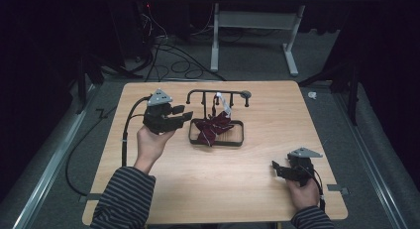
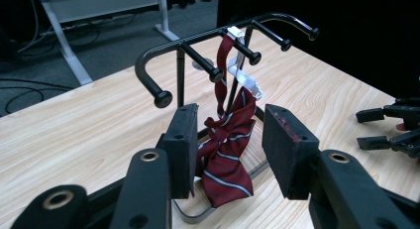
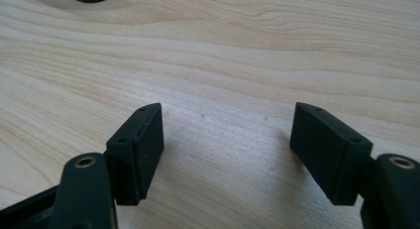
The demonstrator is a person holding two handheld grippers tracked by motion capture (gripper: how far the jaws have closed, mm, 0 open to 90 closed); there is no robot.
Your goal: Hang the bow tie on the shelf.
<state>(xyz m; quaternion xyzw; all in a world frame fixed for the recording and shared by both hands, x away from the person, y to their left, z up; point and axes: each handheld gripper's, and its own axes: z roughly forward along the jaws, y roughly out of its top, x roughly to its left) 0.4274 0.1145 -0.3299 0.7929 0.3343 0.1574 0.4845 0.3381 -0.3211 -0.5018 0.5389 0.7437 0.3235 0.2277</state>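
1. A light wood-grain worktop (image 1: 257, 189) carries everything.
2. A black wire rack (image 1: 216, 135) stands on it, slightly left of centre.
3. A dark red striped tie (image 1: 213, 127) hangs from the rack, its end lying in the base frame.

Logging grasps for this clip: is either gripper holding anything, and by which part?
Nothing is held. The left gripper is open, near the red striped tie on the rack; the right gripper is open.

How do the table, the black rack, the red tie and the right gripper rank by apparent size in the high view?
1. table, by far the largest.
2. black rack.
3. red tie and right gripper: they look about alike, and the gripper sits nearer the camera, so I won't rank them.
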